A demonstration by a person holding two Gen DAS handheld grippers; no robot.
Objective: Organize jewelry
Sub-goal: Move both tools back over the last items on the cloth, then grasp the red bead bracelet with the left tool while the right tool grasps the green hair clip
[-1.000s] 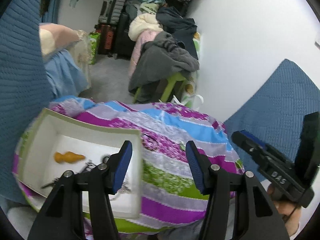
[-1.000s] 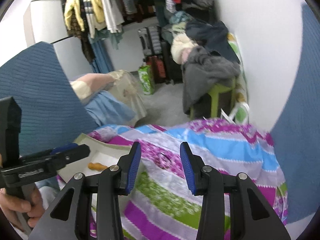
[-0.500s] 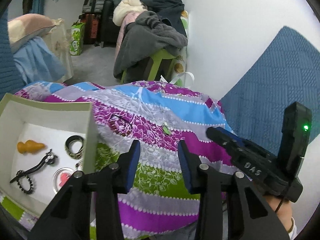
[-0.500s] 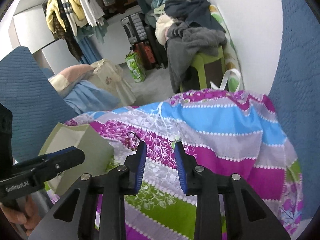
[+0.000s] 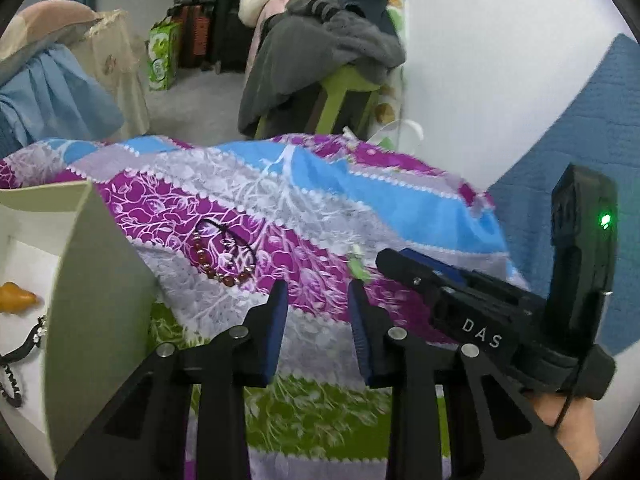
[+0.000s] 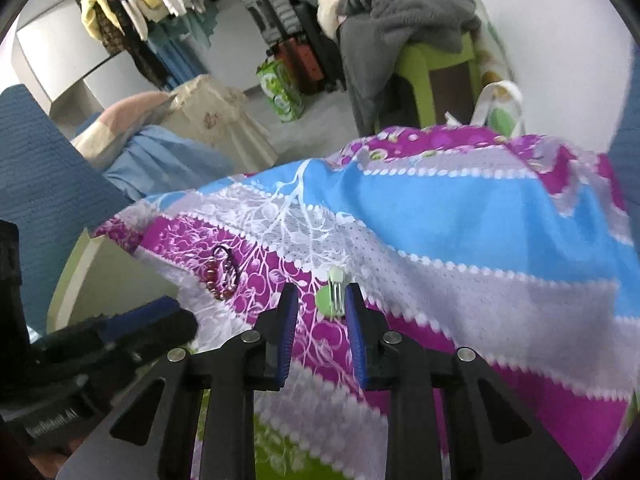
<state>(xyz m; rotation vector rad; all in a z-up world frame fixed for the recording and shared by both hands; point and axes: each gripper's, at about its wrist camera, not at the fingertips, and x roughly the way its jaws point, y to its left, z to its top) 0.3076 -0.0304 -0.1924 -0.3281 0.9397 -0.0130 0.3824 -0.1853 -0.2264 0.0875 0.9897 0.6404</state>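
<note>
Orange trinket (image 5: 16, 298) in box (image 5: 100, 300): left wrist view only.

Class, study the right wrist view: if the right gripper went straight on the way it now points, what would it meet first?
Probably the small green hair clip, lying on the patterned bedspread just ahead of the right gripper and its open jaws. Depth is unclear, so the cloth could touch first.

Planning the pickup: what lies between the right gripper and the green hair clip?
Only patterned bedspread. In the right wrist view, the green hair clip sits just ahead of the right gripper, apart from it.
</note>
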